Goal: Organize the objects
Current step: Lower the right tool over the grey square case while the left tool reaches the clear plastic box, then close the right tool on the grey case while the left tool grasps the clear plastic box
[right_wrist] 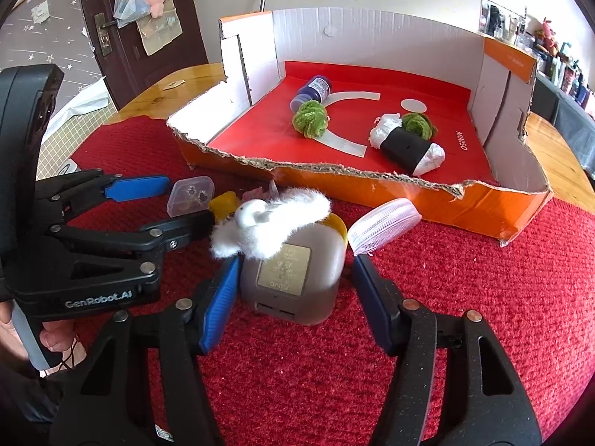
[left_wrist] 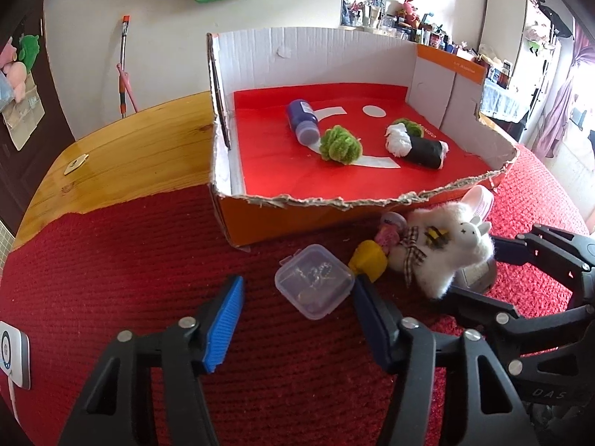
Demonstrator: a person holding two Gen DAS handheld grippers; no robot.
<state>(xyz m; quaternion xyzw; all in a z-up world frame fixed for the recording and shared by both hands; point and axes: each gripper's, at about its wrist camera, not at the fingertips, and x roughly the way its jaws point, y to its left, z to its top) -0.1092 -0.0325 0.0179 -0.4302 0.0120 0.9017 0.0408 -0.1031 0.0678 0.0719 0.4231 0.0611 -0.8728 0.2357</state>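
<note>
Two grippers are seen over a red mat (left_wrist: 130,260), each with two blue-padded fingers. The left gripper (left_wrist: 297,297) is set around one small clear plastic box (left_wrist: 314,280); its right pad touches the box's corner, while a gap is left at the left pad, so the box is not clamped and the jaws are parted. The right gripper (right_wrist: 292,278) straddles one grey rounded case (right_wrist: 293,282) with a gold label; the left pad lies against the case's side, the right pad stands just clear of it, so nothing is clenched.

One white plush rabbit (right_wrist: 271,223) with a checked bow is draped over the top of the grey case, partly covering it. Just beside it one yellow item (left_wrist: 368,260) and one small pink toy (left_wrist: 388,236) are packed together, and one pale pink ribbed lid (right_wrist: 385,225) leans against the case's far side. These crowd the space between the two tools.

Behind them stands one torn orange cardboard box (left_wrist: 260,219) with a red floor. Four things are counted inside: one blue bottle (left_wrist: 303,120) lying on its side, two green pompoms (left_wrist: 340,146), and one black roll with white ends (left_wrist: 416,146). A wooden table (left_wrist: 130,145) is seen under the mat.
</note>
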